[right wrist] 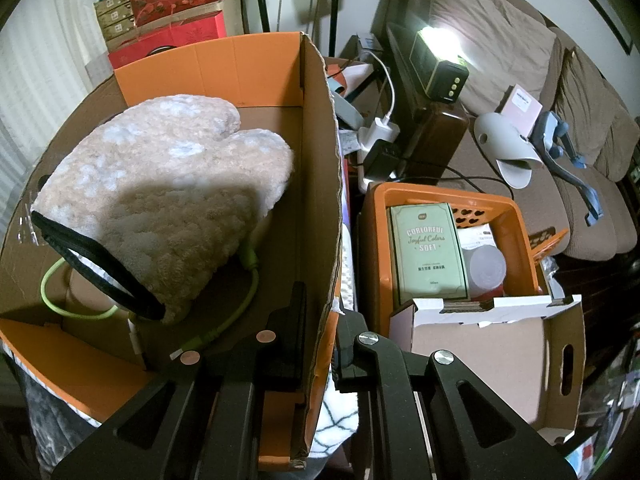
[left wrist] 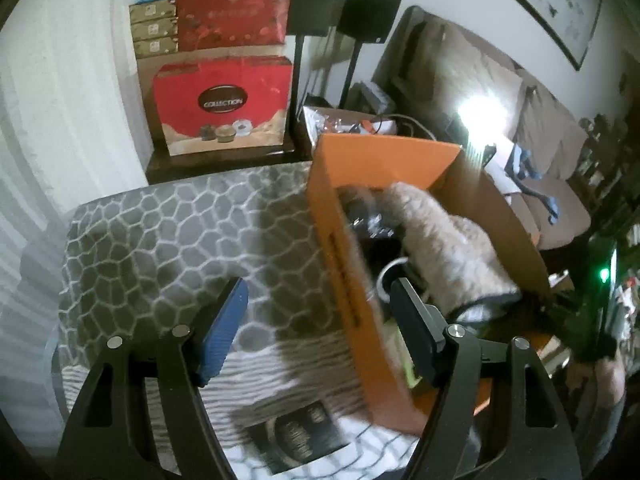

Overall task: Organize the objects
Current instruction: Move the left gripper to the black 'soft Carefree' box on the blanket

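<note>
We have the right gripper (right wrist: 320,344) clenched on the side wall of the orange cardboard box (right wrist: 256,64), one finger inside and one outside, while the left gripper (left wrist: 318,320) hangs released with its jaws spread wide, straddling the near wall of the same box without pinching it. The box sits on the patterned blanket (left wrist: 160,232), and in it lie a fluffy mitt (right wrist: 160,184) at about ten o'clock in the right wrist view and a green cable (right wrist: 224,320) looped beneath it toward seven o'clock. Our worry is the thin wall: we judge that pulling on one side alone could buckle or tear the cardboard, or tip the box on the soft, yielding blanket so the mitt slides out. The surface looks cushioned and uneven, more bedding than table. At three o'clock we see an orange basket (right wrist: 376,216) holding a green carton (right wrist: 428,252), a white cardboard tray (right wrist: 560,360) in front of it, and a brown sofa (right wrist: 500,40) beyond; red gift boxes (left wrist: 224,104) stack at twelve o'clock in the left wrist view.
</note>
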A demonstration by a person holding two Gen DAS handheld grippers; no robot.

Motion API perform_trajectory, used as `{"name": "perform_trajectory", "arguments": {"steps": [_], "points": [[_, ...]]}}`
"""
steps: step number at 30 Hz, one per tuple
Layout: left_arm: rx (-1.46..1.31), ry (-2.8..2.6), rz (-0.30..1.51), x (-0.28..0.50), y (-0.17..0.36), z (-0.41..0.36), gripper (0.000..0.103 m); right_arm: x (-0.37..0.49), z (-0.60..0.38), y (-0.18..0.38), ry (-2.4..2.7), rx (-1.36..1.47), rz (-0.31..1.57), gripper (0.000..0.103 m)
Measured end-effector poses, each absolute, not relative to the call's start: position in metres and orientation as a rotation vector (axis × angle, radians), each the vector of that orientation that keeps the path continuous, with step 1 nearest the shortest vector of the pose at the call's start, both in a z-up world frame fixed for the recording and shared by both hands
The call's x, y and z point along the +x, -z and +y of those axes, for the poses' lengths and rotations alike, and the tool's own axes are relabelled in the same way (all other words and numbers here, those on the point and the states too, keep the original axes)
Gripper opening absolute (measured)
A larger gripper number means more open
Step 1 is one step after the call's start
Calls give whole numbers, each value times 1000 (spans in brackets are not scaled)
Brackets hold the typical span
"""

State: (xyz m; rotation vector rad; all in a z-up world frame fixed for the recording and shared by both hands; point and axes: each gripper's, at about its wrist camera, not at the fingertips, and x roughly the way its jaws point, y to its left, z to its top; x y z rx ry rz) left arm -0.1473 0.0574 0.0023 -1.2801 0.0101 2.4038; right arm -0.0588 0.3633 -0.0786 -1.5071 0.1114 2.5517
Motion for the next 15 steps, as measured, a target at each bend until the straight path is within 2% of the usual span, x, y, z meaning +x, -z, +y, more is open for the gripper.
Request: {"name": "perform_trajectory", "arguments": {"steps": [15], "points": [[-1266,-2211,222,-95,40,17,71,-59,363,79,-2552,-1507,113,10]]}}
